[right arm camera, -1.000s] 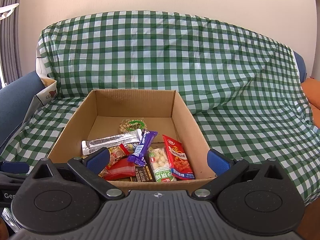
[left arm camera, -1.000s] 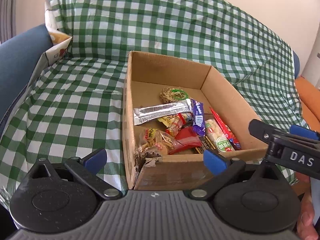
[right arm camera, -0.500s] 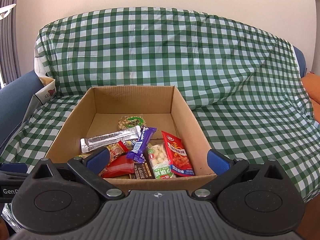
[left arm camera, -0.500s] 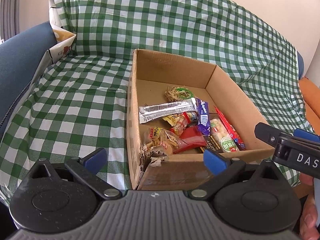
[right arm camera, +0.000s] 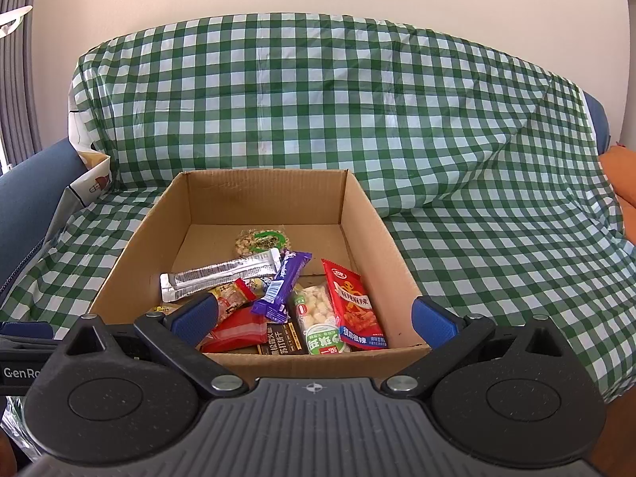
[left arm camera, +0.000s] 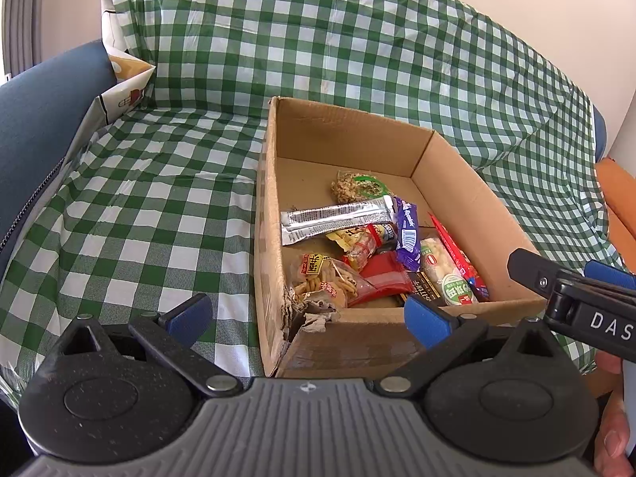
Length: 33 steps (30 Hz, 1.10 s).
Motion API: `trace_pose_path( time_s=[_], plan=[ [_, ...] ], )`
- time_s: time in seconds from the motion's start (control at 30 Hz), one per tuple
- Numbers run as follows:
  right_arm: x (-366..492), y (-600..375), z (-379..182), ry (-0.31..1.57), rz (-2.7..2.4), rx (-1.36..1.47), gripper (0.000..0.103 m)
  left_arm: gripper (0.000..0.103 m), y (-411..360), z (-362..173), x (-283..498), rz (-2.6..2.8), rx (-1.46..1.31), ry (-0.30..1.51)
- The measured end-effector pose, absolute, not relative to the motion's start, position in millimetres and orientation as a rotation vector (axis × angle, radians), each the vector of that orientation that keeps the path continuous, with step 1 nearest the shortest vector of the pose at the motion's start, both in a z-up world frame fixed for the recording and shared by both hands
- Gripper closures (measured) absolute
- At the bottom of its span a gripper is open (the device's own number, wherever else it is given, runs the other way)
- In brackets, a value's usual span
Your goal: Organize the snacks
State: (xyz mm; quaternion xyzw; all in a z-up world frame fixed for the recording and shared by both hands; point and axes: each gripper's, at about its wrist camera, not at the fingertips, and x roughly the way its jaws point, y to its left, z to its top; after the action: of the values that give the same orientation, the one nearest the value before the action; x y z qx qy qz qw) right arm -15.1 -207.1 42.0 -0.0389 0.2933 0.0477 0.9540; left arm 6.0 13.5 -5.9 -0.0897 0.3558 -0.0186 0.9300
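Observation:
A brown cardboard box (left arm camera: 274, 214) (right arm camera: 369, 214) sits on a green checked cloth and holds several snack packets: a silver bar (right arm camera: 222, 274), a purple bar (right arm camera: 284, 284), a red-orange packet (right arm camera: 353, 306), a white puffed-snack pack (right arm camera: 318, 318), a red wrapper (right arm camera: 236, 332) and a round nut cake (right arm camera: 260, 240). My left gripper (left arm camera: 306, 318) hangs open before the box's torn near-left corner, nothing between its fingers. Open and empty too, my right gripper (right arm camera: 314, 320) faces the box's near wall. In the left wrist view the right gripper's body (left arm camera: 576, 298) shows at the right.
The checked cloth (right arm camera: 457, 159) drapes a sofa seat and back. A blue armrest (left arm camera: 35, 99) rises on the left with a white printed paper bag (left arm camera: 123, 91) beside it. An orange cushion (right arm camera: 620, 183) lies at the far right. A person's fingers (left arm camera: 610, 441) show at the lower right.
Both grippers have drawn back and risen slightly, so the box sits lower and smaller in the views. Jaws stay open; the snacks have not moved.

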Motion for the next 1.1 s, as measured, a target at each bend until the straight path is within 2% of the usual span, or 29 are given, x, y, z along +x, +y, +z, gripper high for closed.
trace_pose_path(
  time_s=[1.1],
  plan=[
    [-13,-204,37,0.595,0.108,-0.091,0.001,0.0,4,-10,4,-0.071,-0.117,0.682]
  ],
)
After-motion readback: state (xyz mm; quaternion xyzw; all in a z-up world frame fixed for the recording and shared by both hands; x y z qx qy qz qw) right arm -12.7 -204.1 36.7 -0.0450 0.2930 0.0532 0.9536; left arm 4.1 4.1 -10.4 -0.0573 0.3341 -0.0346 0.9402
